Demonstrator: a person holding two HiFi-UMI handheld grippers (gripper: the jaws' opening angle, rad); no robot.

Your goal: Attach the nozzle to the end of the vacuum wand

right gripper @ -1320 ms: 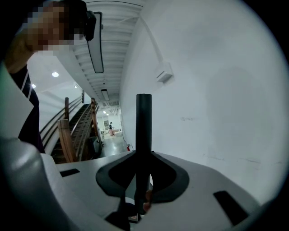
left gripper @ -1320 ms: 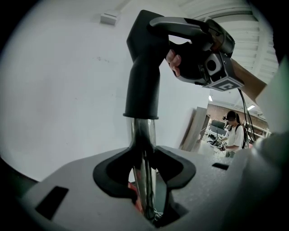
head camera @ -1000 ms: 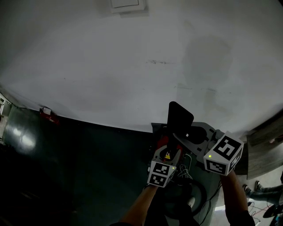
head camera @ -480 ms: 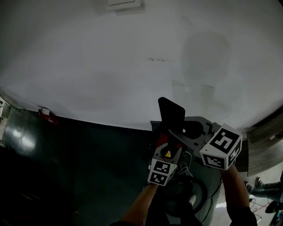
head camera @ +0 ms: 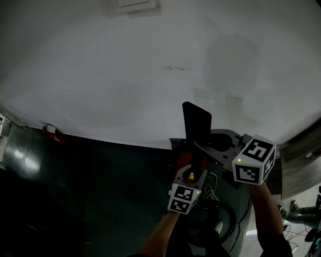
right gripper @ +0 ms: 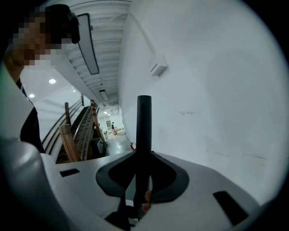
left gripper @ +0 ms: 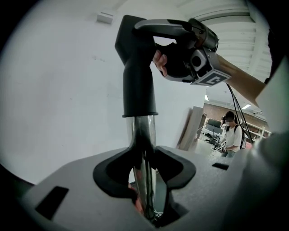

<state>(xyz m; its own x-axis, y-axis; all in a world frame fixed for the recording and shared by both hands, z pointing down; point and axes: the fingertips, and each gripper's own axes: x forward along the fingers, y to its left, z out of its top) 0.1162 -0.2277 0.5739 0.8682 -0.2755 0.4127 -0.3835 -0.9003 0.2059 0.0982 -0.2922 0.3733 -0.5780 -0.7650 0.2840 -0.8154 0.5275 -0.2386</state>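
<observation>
A chrome vacuum wand [left gripper: 143, 149] stands upright between the jaws of my left gripper [left gripper: 144, 182], which is shut on it. A black nozzle [left gripper: 137, 67] sits on the wand's top end, its collar over the tube. My right gripper [left gripper: 192, 54] reaches in from the upper right and is shut on the nozzle's flat wide end. In the right gripper view the nozzle [right gripper: 143, 131] shows edge-on as a thin black blade between the jaws of my right gripper [right gripper: 140, 180]. In the head view the nozzle [head camera: 197, 124] rises before the white wall, above the left gripper [head camera: 193, 168] and left of the right gripper [head camera: 213, 146].
A white wall with a switch plate [head camera: 133, 4] fills the background. A small red object [head camera: 50, 131] lies at the wall's foot. Cables and a dark hose loop [head camera: 218, 221] lie on the dark floor below my hands. A person [left gripper: 232, 133] stands far off beside wooden boards [left gripper: 189, 128].
The nozzle has swung from leaning right to nearly upright and shifted a little left and up. The right gripper rolled with it; the left gripper stayed put.
</observation>
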